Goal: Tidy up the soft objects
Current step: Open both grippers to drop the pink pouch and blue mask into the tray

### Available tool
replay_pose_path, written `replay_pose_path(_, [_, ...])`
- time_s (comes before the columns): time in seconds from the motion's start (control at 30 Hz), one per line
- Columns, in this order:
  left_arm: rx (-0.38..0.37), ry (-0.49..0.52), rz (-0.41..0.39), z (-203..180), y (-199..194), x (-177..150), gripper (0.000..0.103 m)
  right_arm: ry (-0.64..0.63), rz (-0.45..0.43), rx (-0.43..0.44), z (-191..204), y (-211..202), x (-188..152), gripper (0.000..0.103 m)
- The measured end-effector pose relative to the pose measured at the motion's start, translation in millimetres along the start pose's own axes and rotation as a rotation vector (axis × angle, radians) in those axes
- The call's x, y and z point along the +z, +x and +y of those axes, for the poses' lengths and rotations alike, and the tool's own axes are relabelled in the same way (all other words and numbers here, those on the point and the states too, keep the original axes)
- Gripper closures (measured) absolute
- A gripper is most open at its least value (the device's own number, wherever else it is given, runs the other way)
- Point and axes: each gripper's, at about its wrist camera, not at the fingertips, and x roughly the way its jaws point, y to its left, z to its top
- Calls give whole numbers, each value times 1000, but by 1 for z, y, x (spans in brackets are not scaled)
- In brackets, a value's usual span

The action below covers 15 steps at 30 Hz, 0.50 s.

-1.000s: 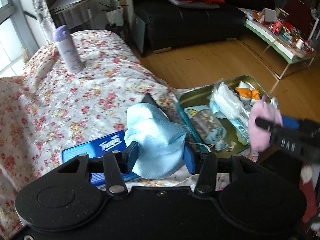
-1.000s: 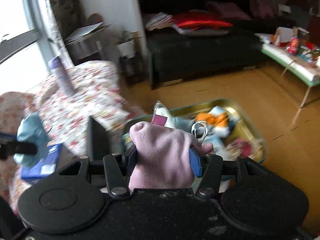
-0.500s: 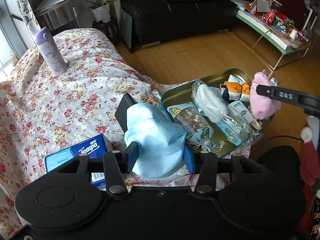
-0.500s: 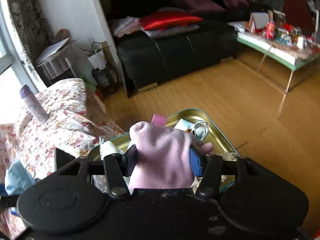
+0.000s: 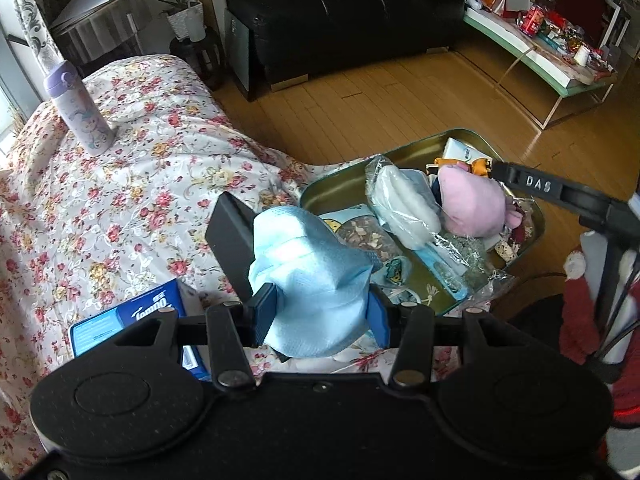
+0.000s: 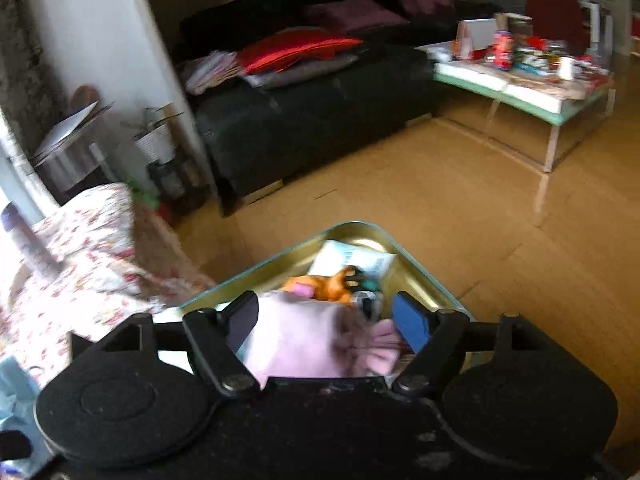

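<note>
Step in hand: right tool (image 6: 324, 320) opening, jaws clear of the pink plush (image 5: 472, 204), which rests in the tin (image 5: 344, 184). Left tool (image 5: 320, 312) clenched on the blue cloth (image 5: 312, 272) (beside the tin). Next, likely: carry cloth over tin, release.

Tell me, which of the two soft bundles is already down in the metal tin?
The pink bundle, lying in the tin as the right gripper opens. The blue one is clamped in the left gripper.

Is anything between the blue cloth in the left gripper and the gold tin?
No barrier shows. The left gripper holds the blue cloth beside the tin. The tin is crowded: the pink plush and a plastic-wrapped white item fill most of it.
</note>
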Motion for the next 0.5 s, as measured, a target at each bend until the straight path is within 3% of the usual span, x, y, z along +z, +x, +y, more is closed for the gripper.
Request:
replay_pose_path(0.17, [-9,4,6,-6,6,10,56,-2,-24,-111,-7,3,-17,29])
replay_pose_path(0.3, [-27,0,3,-10,8,25,56,0,-57,-83,-13,-2,-19,24])
replay_pose_path(0.5, [-59,9,-25,-26,11,58,56,1,-82,-68,-22,-3,-24,23])
